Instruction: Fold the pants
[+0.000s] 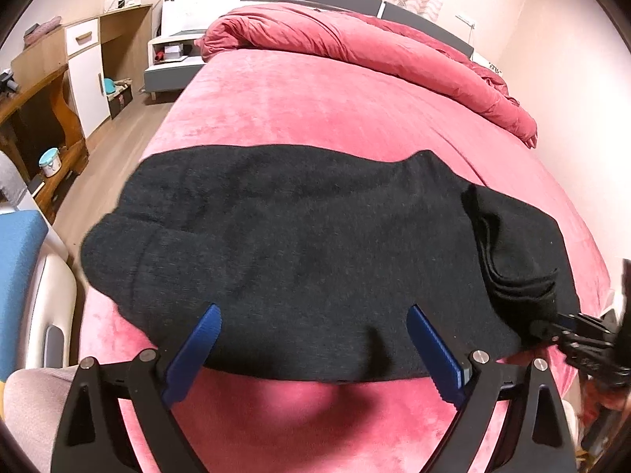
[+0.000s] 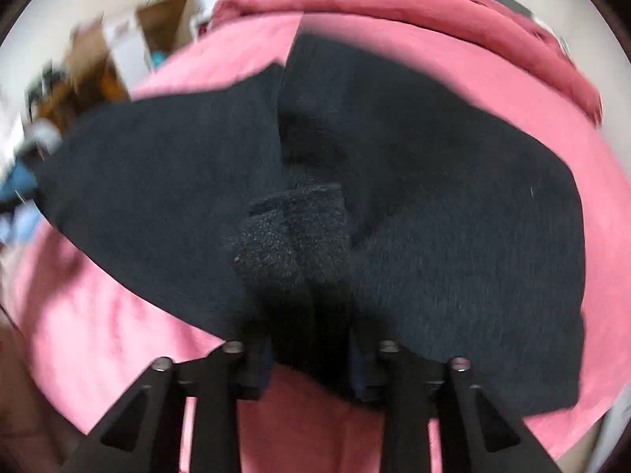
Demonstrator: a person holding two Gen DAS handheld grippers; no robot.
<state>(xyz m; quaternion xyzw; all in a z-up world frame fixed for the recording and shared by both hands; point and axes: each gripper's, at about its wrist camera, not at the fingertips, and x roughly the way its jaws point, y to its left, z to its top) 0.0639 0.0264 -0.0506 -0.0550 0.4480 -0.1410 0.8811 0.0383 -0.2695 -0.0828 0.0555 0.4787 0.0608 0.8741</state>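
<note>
- The left gripper (image 1: 313, 317) is held wide apart above the black pants (image 1: 307, 260), at six o'clock.
- The right gripper (image 2: 311, 339) is clamped on a bunched pants edge.

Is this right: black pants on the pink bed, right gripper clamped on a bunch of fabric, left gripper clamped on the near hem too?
Not quite. The left gripper is open: in the left wrist view its blue pads stand wide apart over the near hem. The rest holds: black pants on the pink bed, right gripper clamped on a bunch of fabric.
</note>
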